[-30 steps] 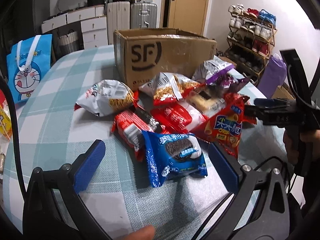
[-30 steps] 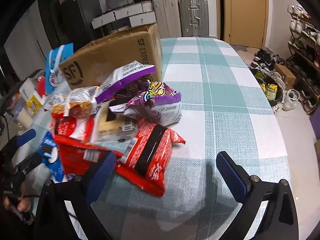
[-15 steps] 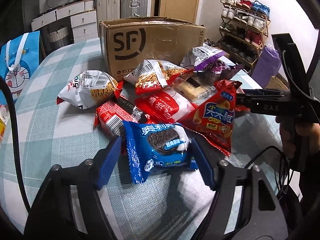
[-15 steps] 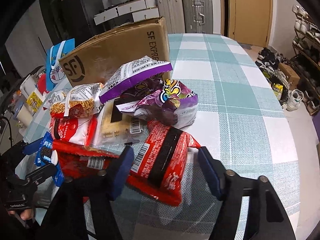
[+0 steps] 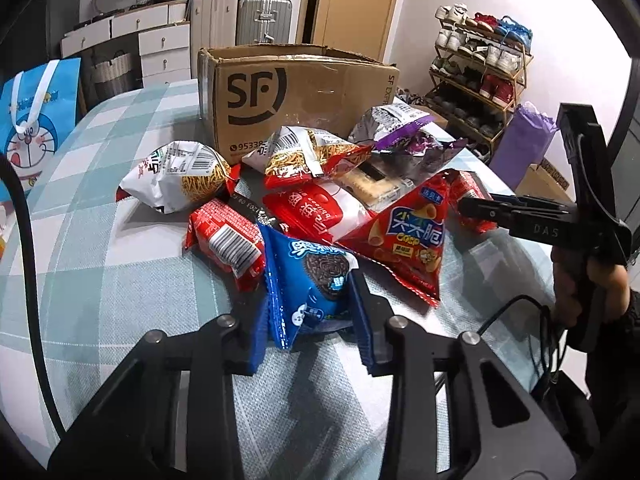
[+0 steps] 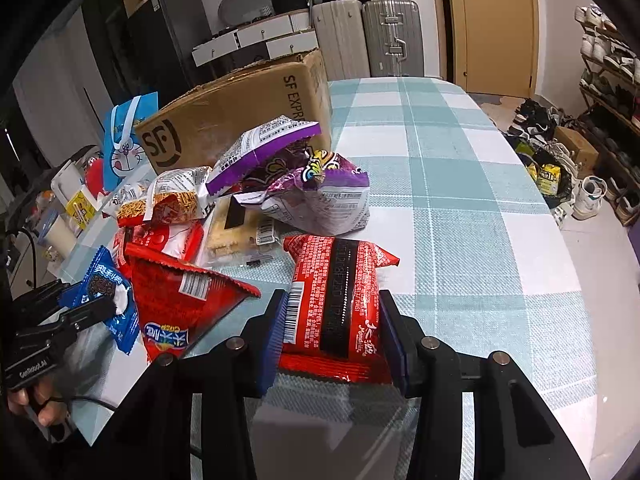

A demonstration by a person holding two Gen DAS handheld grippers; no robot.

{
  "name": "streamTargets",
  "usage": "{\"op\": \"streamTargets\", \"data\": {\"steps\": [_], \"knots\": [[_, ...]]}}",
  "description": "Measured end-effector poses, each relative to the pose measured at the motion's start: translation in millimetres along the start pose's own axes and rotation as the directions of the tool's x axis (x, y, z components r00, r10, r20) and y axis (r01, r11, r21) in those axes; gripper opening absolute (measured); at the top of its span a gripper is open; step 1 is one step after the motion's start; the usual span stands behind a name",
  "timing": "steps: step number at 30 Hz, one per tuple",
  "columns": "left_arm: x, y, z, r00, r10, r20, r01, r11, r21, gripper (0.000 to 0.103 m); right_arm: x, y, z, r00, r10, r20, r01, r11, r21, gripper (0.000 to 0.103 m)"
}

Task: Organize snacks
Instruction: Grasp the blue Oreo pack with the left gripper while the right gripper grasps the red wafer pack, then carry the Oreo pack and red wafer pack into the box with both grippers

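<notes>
Left gripper [image 5: 310, 322] pinches the blue cookie pack [image 5: 316, 284] and right gripper [image 6: 332, 334], jaws just closing, clamps the red wafer pack [image 6: 334, 304], both on the checked tablecloth [image 6: 460, 184] before the cardboard box [image 5: 296, 92].

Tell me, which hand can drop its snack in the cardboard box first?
Probably the left. Its gripper squeezes the blue cookie pack, facing the box straight ahead. The right gripper grips a red pack, with the box off to its side.
</notes>
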State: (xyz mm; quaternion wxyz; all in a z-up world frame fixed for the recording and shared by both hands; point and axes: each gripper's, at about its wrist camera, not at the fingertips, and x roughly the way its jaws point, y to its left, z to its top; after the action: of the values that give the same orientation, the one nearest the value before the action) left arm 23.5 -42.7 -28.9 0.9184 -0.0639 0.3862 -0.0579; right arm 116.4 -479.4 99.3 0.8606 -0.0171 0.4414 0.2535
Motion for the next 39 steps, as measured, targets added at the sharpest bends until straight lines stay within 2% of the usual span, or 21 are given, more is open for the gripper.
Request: {"op": "streamTargets", "data": {"steps": [5,10,15,18,20,23,25,26,27,29,34,39], "knots": [[-9,1,-2,1.0,-0.009,0.014,0.009,1.0,-0.007,0.027,-14,2,-3,0.999,0.027,0.038,-0.027,1.0,-0.004,0.044],[-7,2,-3,1.0,-0.001,-0.004,0.001,1.0,-0.021,0.028,-20,8,-3,0.998,0.044,0.05,-0.043,0.999,-0.022,0.044],[1,-1,-5,0.998,0.064,-0.027,-0.064,0.998,-0.002,0.056,-21,12,-6,0.998,0.049,0.048,-0.048,0.998,-0.027,0.044],[7,-7,-7,0.994,0.091,-0.053,-0.09,0.996,0.017,0.068,-21,11,-6,0.997,0.053,0.047,-0.052,0.998,-0.026,0.044],[12,-10,-7,0.993,0.103,-0.065,-0.102,0.995,0.024,0.072,-20,11,-6,0.998,0.052,0.046,-0.051,0.998,-0.026,0.044],[17,-16,-6,0.986,0.147,-0.076,-0.143,0.988,0.053,0.072,-21,11,-6,0.997,0.055,0.049,-0.054,0.998,-0.026,0.044],[20,-21,-7,0.986,0.15,-0.072,-0.145,0.987,0.072,0.072,-20,11,-6,0.997,0.053,0.049,-0.052,0.998,-0.026,0.044],[21,-24,-7,0.986,0.152,-0.069,-0.145,0.985,0.088,0.068,-20,11,-6,0.997,0.054,0.049,-0.052,0.998,-0.026,0.044],[22,-26,-7,0.985,0.16,-0.067,-0.153,0.983,0.104,0.053,-20,11,-6,0.997,0.054,0.049,-0.053,0.998,-0.027,0.044],[21,-29,-8,0.987,0.148,-0.066,-0.14,0.984,0.114,0.045,-20,11,-6,0.997,0.054,0.053,-0.053,0.998,-0.025,0.044],[14,-24,-9,0.994,0.096,-0.052,-0.091,0.992,0.087,0.043,-22,13,-5,0.995,0.067,0.069,-0.065,0.997,-0.03,0.044],[-7,-16,-3,0.999,0.047,0.006,-0.047,0.997,0.054,0.043,-33,17,-4,0.989,0.098,0.109,-0.094,0.995,-0.041,0.044]]}}
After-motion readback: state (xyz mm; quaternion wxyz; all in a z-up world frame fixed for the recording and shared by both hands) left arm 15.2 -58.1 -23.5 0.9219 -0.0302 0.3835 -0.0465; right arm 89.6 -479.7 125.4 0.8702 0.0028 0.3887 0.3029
